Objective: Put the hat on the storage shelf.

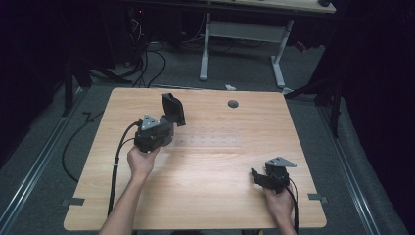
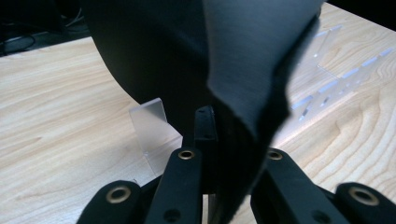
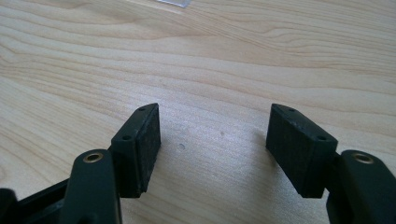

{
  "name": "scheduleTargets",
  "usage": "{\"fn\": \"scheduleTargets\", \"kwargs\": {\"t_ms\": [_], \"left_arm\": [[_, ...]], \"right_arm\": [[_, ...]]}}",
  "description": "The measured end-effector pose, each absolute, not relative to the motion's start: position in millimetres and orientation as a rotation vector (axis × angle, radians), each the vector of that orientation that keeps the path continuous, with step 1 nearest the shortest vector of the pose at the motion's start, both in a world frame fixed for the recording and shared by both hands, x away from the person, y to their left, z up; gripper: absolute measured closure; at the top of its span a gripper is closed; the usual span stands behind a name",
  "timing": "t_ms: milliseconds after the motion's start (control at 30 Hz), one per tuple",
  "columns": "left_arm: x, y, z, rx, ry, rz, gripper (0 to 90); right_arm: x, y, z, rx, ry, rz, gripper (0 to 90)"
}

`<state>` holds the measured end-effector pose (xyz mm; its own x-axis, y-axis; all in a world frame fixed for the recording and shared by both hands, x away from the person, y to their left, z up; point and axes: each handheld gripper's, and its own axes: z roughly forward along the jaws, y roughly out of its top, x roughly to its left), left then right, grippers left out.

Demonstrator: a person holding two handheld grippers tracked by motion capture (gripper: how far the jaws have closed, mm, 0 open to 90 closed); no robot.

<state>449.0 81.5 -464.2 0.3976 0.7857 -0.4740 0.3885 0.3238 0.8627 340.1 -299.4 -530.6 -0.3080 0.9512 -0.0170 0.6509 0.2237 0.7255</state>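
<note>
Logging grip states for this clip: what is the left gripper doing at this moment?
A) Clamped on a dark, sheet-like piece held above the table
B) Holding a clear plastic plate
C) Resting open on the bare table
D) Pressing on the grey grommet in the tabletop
A: the left gripper has its jaws closed on the dark piece, which stands up from them above the table; the left gripper view shows that piece pinched between them.

Dim room, lit tabletop (image 1: 205, 171), soft closeups.

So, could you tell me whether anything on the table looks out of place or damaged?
Nothing stands out. The left gripper holds a dark floppy sheet above the clear acrylic rack; the right gripper rests open on the wooden table.
</note>
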Motion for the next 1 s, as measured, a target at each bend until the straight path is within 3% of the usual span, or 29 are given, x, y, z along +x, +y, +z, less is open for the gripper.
{"fn": "scheduleTargets", "kwargs": {"t_ms": [333,667,1000], "left_arm": [[444.1,81.9,-461.5,1.292,1.201,0.340,77.1],[440.3,85.9,-455.4,1.277,1.184,0.359,49.2],[431.2,93.2,-446.3,1.276,1.162,0.344,41.9]], "right_arm": [[340.1,-299.5,-530.7,1.471,2.040,0.862,35.5],[340.1,-299.5,-530.7,1.471,2.040,0.863,35.5],[340.2,-299.5,-530.7,1.472,2.040,0.863,35.5]]}}
